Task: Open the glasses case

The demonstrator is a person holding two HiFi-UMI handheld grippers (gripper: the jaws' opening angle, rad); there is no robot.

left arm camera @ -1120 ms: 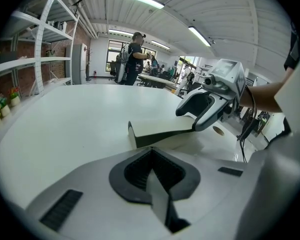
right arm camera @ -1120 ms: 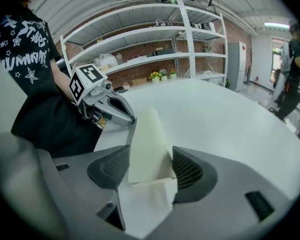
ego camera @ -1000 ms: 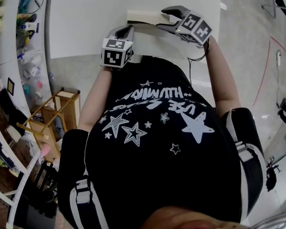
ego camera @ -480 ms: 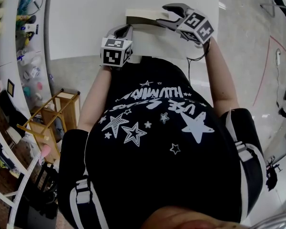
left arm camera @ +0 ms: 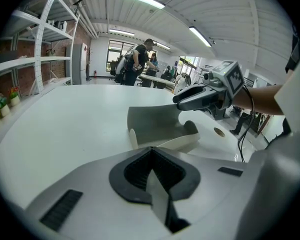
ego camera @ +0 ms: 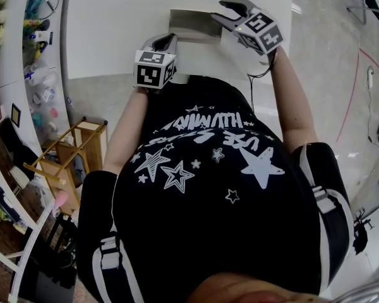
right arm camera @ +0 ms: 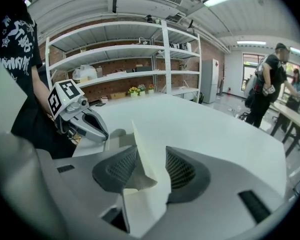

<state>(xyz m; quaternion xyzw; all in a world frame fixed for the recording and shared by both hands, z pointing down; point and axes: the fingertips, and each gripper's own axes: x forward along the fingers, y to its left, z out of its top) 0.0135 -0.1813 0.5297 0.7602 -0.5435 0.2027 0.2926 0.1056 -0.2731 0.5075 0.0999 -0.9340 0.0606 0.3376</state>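
The glasses case (ego camera: 192, 25) lies on the white table (ego camera: 114, 30), cream outside and grey inside. Its lid (left arm camera: 155, 119) stands raised. My right gripper (ego camera: 226, 11) is at the lid's right end. In the right gripper view the cream lid flap (right arm camera: 145, 159) sits between the pads, and the right gripper (right arm camera: 151, 156) is shut on it. Its jaws have just been closing with the flap between them. My left gripper (ego camera: 167, 38) is at the case's near left corner. In the left gripper view the left gripper (left arm camera: 151, 151) has its jaws together on a thin pale edge of the case.
Shelves with small items (ego camera: 35, 49) and a wooden rack (ego camera: 69, 150) stand at the left of the table. Tall white shelving (right arm camera: 140, 69) is behind the table. People stand in the background (left arm camera: 137, 61), one near another table (right arm camera: 267, 84).
The case's lid has swung up from flat, and its grey inside now shows. My right gripper has moved away from the body with the lid. The left gripper has stayed put.
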